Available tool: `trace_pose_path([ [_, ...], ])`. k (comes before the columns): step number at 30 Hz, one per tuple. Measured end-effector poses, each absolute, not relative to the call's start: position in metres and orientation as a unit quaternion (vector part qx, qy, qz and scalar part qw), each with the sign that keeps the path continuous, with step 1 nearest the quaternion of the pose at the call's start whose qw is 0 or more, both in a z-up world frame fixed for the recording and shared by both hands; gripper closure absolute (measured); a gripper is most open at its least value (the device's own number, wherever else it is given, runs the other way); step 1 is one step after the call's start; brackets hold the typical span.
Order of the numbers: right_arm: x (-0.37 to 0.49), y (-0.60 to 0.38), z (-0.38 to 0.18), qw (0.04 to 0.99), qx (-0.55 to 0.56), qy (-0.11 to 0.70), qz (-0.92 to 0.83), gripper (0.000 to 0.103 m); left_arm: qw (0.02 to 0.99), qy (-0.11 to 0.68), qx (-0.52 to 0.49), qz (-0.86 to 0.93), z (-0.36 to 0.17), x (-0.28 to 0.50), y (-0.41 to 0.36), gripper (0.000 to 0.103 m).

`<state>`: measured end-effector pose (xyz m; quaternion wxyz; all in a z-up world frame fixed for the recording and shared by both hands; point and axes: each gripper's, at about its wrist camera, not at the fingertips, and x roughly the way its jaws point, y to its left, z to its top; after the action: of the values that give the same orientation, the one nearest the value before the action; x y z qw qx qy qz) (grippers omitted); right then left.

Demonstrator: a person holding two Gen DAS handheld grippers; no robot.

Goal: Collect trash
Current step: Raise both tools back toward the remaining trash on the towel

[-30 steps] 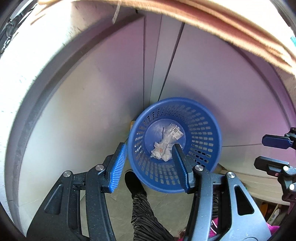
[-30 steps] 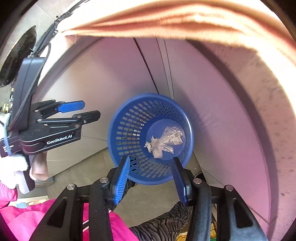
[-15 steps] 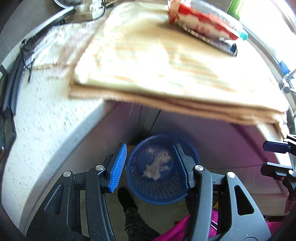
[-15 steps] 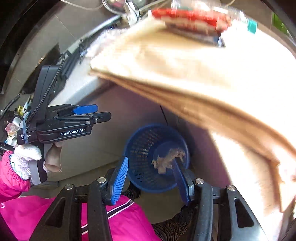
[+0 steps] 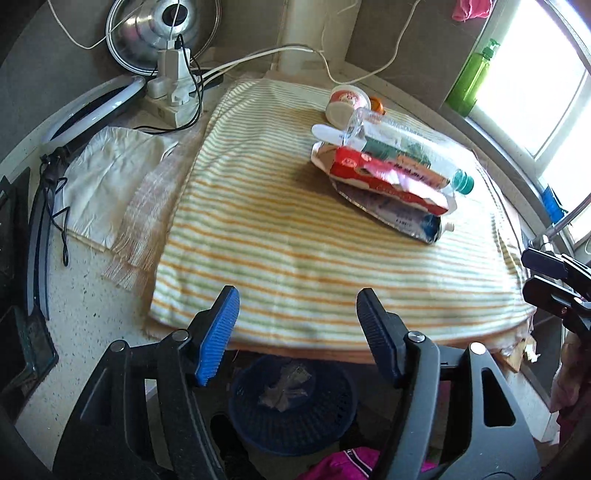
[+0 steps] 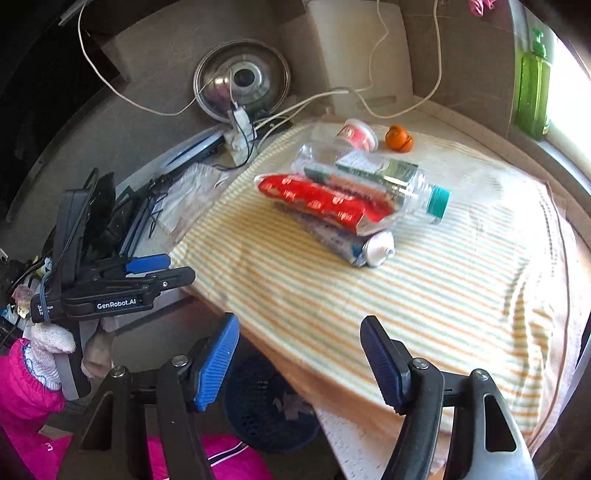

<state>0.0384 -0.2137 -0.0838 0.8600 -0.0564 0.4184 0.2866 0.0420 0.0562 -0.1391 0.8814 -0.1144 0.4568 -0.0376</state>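
A pile of trash lies on the striped cloth [image 5: 295,236]: a clear plastic bottle [image 5: 402,147] on a red packet [image 5: 388,177] and a silver tube [image 5: 406,218], with a small white cup [image 5: 345,101] behind. The pile also shows in the right wrist view: bottle [image 6: 369,173], red packet [image 6: 321,201], tube [image 6: 354,245], cup [image 6: 356,133], orange peel [image 6: 399,138]. The blue basket [image 5: 295,402] with crumpled wrappers stands on the floor below the counter edge. My left gripper [image 5: 297,328] is open and empty above the cloth's near edge. My right gripper [image 6: 299,358] is open and empty.
A power strip with white cables [image 5: 173,92] and a metal lid [image 5: 162,29] sit at the back. A white cloth [image 5: 110,177] lies left of the striped one. A green bottle [image 5: 472,77] stands by the window. The person's pink sleeve [image 6: 26,387] is at lower left.
Both grippers have risen from over the blue basket on the floor to counter height. The view now shows the striped cloth and the trash pile instead of the basket's inside.
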Motion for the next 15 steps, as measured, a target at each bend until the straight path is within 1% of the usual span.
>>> trace_pose_path([
  [1,0.045,-0.215,-0.079,0.863,-0.060,0.413,0.284,0.026,0.882,0.454,-0.120,-0.039,-0.136,0.047,0.055,0.035],
  [3,0.060,-0.215,-0.071,0.869,-0.071,0.402,0.280,0.023,0.884,0.448,-0.125,-0.038,-0.127,0.051,0.047,0.035],
  [9,0.105,-0.211,-0.052,0.874,-0.105,0.383,0.281,0.023,0.878,0.451,-0.156,-0.044,-0.118,0.080,0.040,0.035],
  [15,0.152,-0.197,-0.052,0.864,-0.149,0.387,0.287,0.023,0.857,0.469,-0.204,-0.058,-0.122,0.111,0.033,0.035],
])
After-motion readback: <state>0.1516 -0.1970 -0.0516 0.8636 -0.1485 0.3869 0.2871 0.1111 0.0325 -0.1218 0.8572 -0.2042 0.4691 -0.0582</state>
